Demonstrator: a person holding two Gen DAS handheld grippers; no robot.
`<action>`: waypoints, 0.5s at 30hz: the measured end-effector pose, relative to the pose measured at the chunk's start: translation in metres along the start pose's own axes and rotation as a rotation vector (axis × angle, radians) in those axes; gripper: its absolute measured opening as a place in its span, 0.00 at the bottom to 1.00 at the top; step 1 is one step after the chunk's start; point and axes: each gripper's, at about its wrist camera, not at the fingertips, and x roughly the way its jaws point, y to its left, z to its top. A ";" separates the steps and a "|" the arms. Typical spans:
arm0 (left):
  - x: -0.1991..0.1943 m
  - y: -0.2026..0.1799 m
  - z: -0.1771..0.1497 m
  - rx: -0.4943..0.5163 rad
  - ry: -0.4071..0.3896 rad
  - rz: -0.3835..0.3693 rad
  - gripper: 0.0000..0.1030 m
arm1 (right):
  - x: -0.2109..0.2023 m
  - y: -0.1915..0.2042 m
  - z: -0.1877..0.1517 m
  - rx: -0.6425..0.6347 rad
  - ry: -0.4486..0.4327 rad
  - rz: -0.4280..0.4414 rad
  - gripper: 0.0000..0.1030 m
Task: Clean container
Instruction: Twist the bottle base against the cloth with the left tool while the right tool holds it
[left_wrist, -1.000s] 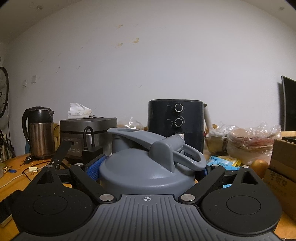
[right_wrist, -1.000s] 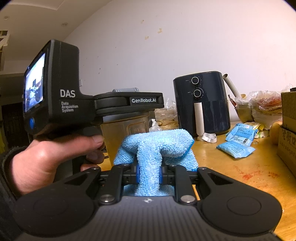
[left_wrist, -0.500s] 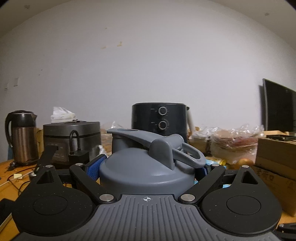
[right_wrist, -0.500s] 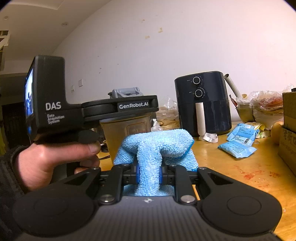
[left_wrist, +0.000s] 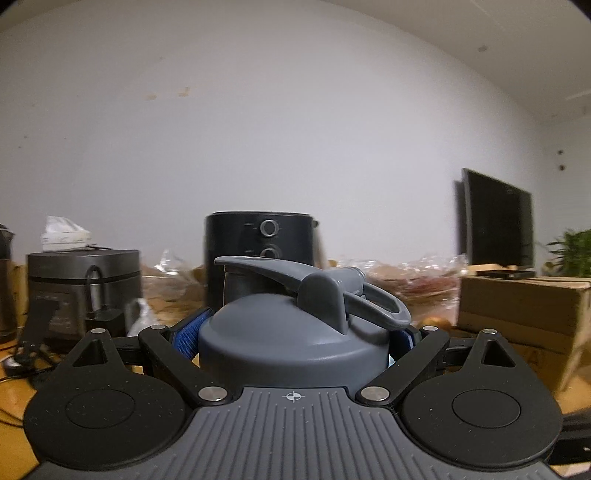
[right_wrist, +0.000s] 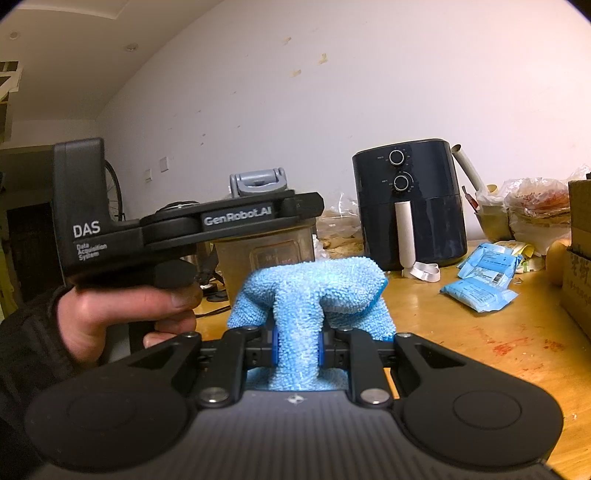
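Left gripper (left_wrist: 293, 332) is clamping the grey flip-cap lid (left_wrist: 295, 332) of the shaker container (right_wrist: 264, 254), steadying it in front of the air fryer (right_wrist: 410, 206) — amber body exposed for wiping. Right gripper (right_wrist: 297, 349) is pinching a blue microfibre cloth (right_wrist: 314, 291) (bunched into a pad) just beside it.

We see a matt grey plastic lid (left_wrist: 291, 343) on the container, smooth with a dull sheen. The blue cloth (right_wrist: 314, 291) looks fluffy, looped microfibre. At lower right of the frame the tabletop (right_wrist: 480, 332) is glossy yellow wood, stained red. The black air fryer (right_wrist: 410, 206) shines softly, smooth plastic.
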 end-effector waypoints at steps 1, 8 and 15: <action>0.000 0.001 0.000 0.000 -0.001 -0.013 0.92 | 0.000 0.000 0.000 0.000 0.000 0.001 0.15; 0.002 0.011 -0.002 0.003 -0.008 -0.103 0.92 | 0.000 -0.001 0.000 -0.001 -0.002 0.003 0.15; 0.003 0.023 -0.003 0.004 -0.007 -0.202 0.92 | -0.001 0.000 0.001 -0.002 -0.001 0.005 0.15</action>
